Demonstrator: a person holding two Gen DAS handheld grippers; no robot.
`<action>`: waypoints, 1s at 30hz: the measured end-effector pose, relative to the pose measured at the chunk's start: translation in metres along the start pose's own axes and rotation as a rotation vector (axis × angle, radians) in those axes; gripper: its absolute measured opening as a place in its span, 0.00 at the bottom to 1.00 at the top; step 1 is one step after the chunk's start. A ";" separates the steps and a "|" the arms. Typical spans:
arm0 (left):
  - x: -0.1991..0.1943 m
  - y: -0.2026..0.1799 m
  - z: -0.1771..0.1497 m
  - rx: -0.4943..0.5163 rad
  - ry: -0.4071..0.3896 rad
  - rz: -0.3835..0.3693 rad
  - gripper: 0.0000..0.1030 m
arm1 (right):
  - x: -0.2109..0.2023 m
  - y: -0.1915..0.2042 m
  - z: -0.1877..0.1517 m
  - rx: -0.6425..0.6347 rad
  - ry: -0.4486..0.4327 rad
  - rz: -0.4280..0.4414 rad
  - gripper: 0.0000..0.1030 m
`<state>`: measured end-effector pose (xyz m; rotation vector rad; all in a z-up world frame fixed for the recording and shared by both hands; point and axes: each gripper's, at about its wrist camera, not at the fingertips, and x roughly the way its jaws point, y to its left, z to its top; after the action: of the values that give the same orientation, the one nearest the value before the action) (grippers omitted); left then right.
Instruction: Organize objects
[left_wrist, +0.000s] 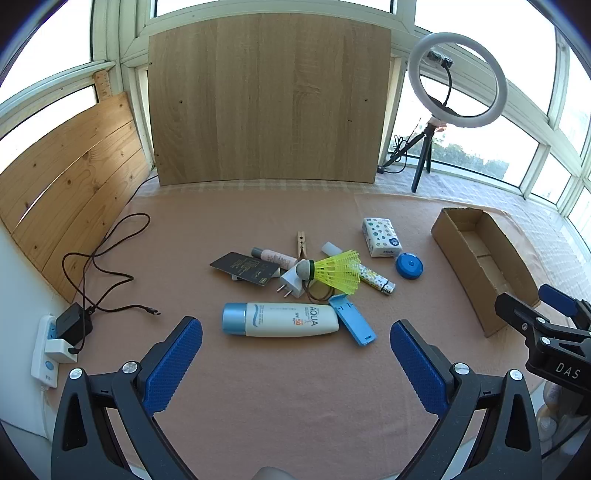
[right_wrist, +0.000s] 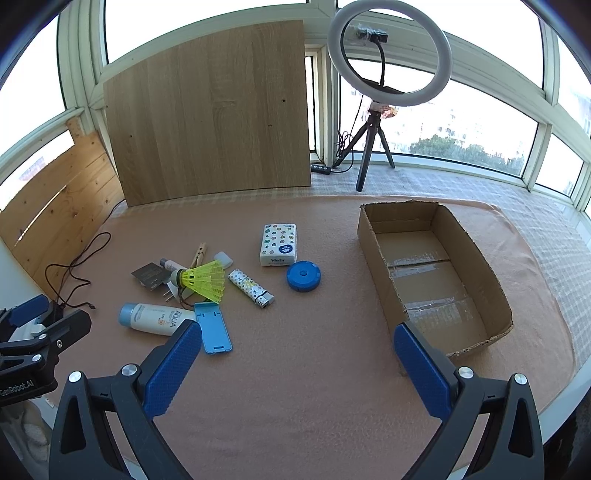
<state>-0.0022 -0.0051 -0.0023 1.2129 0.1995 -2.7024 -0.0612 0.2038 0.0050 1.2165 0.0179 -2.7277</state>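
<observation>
Two open grippers over a scattered pile

Both claws hang spread wide with nothing between the pads: the left gripper (left_wrist: 295, 354) low in its frame above the sunscreen bottle (left_wrist: 280, 319), the right gripper (right_wrist: 297, 356) low in its own. Small items cluster mid-frame: a yellow shuttlecock (left_wrist: 334, 272), tissue pack (right_wrist: 279, 244) and blue round case (right_wrist: 303, 276). Right of them sits the cardboard box (right_wrist: 373, 258), with no items inside.

"AQUA", "SPF 50" on sunscreen tube (left_wrist: 280, 319); "Vinda" on tissue pack (right_wrist: 278, 244); "GenRobot.AI" on left claw (right_wrist: 26, 325)
</observation>
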 end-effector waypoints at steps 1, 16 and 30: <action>0.000 0.000 0.000 0.000 0.001 0.000 1.00 | 0.000 0.000 0.000 0.000 0.000 0.000 1.00; 0.001 0.001 0.002 -0.003 0.002 0.000 1.00 | 0.000 0.000 0.002 0.001 0.004 0.002 1.00; 0.004 -0.001 0.002 0.000 0.007 -0.003 1.00 | 0.002 -0.001 0.003 0.003 0.008 0.002 1.00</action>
<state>-0.0064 -0.0054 -0.0035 1.2229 0.2017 -2.7012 -0.0645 0.2041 0.0052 1.2280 0.0130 -2.7222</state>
